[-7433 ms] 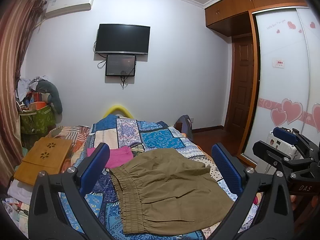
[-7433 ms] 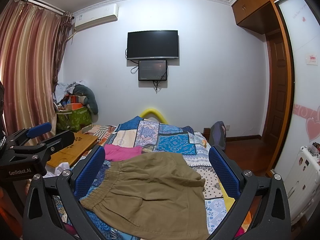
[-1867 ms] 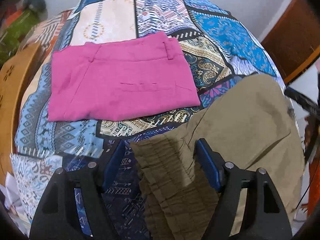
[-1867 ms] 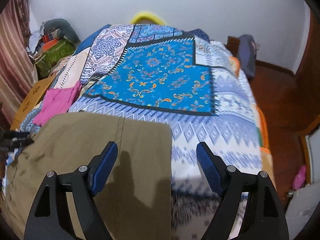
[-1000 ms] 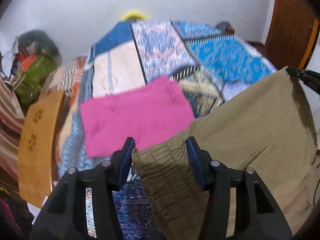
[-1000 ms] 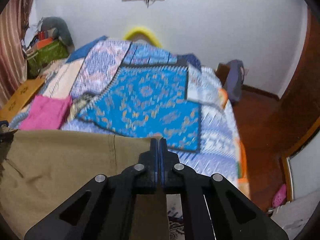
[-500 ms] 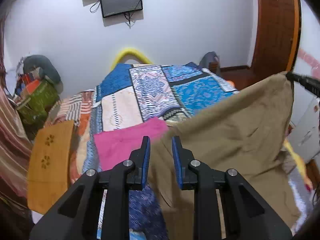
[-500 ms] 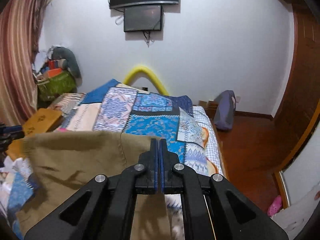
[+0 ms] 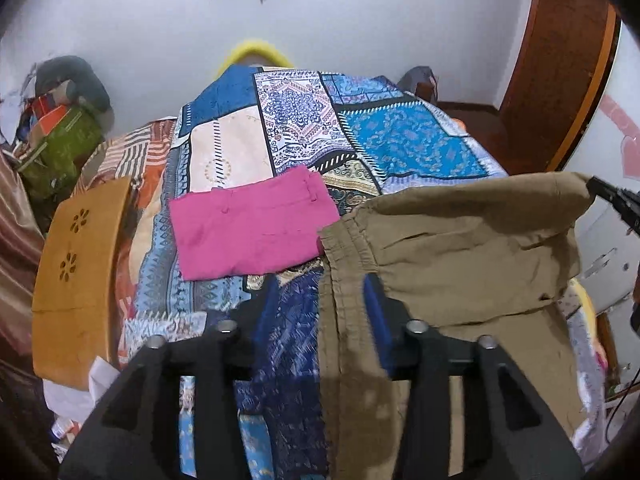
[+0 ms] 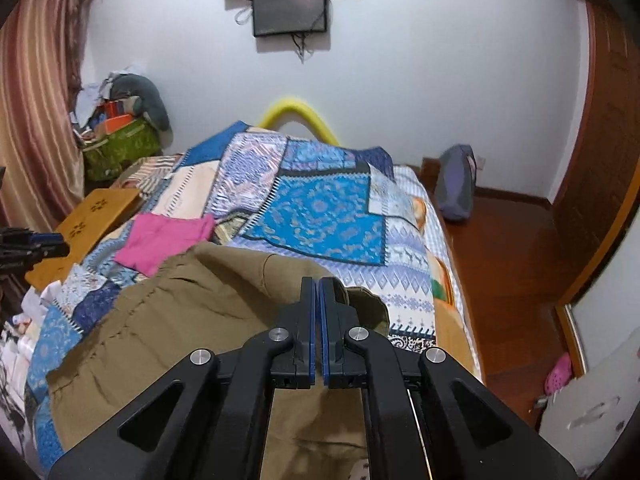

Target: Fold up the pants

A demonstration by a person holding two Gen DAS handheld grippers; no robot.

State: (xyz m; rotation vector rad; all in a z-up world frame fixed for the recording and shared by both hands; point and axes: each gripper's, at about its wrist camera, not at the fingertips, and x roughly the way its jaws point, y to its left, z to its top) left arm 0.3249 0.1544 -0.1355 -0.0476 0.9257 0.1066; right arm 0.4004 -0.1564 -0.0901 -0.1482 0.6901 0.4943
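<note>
Olive-brown pants [image 9: 460,264] hang over the near end of the patchwork bed. Their elastic waistband [image 9: 340,276] droops between the fingers of my left gripper [image 9: 320,312], whose jaws stand apart. My right gripper [image 10: 318,292] is shut on the pants' hem corner [image 10: 360,300] and holds it up; its tip shows at the right of the left wrist view [image 9: 612,196]. In the right wrist view the pants [image 10: 192,320] lie spread over the quilt to the left.
Folded pink shorts [image 9: 252,228] lie on the patchwork quilt [image 9: 400,140] beyond the pants. A wooden lap table [image 9: 76,272] sits at the bed's left edge. A green bag [image 10: 120,152] stands in the far left corner, and a grey bag [image 10: 456,184] on the wooden floor to the right.
My left gripper has opened and the waistband has slipped down from it. The pants have sagged onto the bed. My right gripper has stayed shut on the hem and lowered.
</note>
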